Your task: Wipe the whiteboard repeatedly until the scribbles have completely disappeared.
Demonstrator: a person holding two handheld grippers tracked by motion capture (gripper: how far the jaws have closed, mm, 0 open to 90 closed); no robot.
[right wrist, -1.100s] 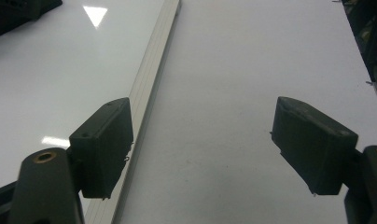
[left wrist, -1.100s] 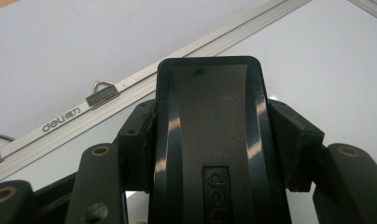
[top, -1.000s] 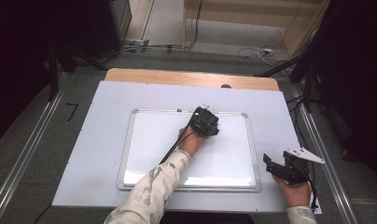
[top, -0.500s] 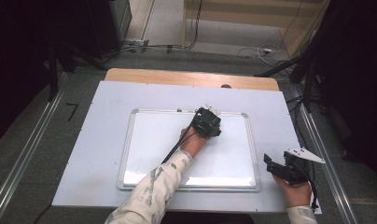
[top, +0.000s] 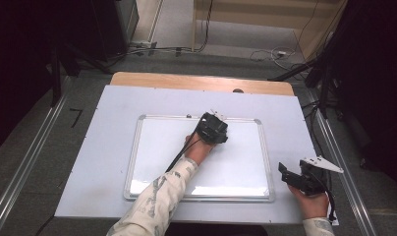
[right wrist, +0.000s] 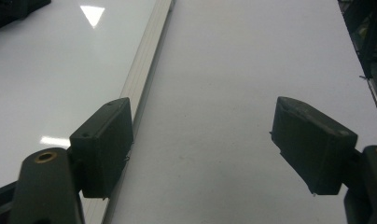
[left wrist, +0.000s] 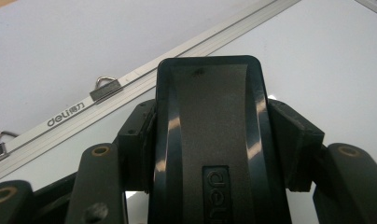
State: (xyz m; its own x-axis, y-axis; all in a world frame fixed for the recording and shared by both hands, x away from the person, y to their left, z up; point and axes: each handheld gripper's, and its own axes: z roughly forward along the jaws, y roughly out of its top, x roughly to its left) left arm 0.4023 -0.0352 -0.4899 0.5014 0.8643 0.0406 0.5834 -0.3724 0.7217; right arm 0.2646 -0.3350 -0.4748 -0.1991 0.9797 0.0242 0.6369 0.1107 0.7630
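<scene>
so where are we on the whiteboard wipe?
Done: the whiteboard looks blank, with no marks I can make out. In hand: the left gripper is shut on the black eraser, near the board's top edge. The right gripper is open beside the frame. Left: perhaps final passes, then putting the eraser down.

A recording set-up in a lab or studio-like workroom. A wooden table (top: 201,81) covered by a white sheet (top: 113,147) stands on grey carpet (top: 44,123), with metal rails (top: 19,172) running along the floor past its left and right edges and dark curtains (top: 19,59) closing off both sides. Loose cables (top: 265,51) and a power strip (top: 137,45) lie on the floor beyond the table's far edge, beside black stand legs (top: 319,73) and a dark cabinet (top: 120,19), and a whiteboard (top: 157,142) lies flat at the sheet's centre.
</scene>
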